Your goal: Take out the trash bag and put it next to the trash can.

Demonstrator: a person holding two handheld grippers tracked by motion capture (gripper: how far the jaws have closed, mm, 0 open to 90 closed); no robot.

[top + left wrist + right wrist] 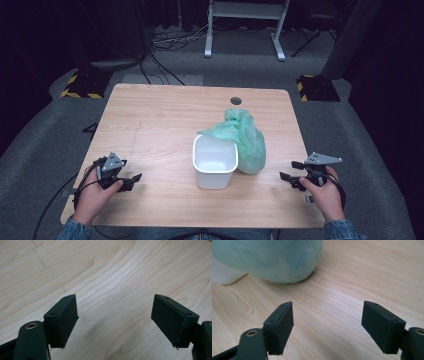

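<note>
The black fingers (pixel 62 322) of the left gripper (pixel 115 325) are spread wide with nothing between them — only pale wood grain shows in the gap. The right gripper (pixel 328 327) has its fingers (pixel 280 327) parted just as wide and just as empty, pointing toward the rounded bottom of a translucent green plastic bag (pixel 269 260) that lies a little way ahead of them. From above, the left gripper (pixel 131 179) sits low over the near left part of the light wooden counter (pixel 150 120), held in the person's left hand (pixel 95 197); the right gripper (pixel 290 171) sits at the near right edge in the right hand (pixel 325 195), its fingers aimed inward at the middle. Between the two, well apart from either, stands a white rectangular plastic tub (pixel 215 161), open at the top and upright. The green bag (pixel 245 142) slumps against the tub's right and far sides, touching it, a fold of it draped over the far rim. A dark round hole (pixel 236 100) marks the counter's far edge — beyond it, grey carpet and cables (pixel 170 42).
</note>
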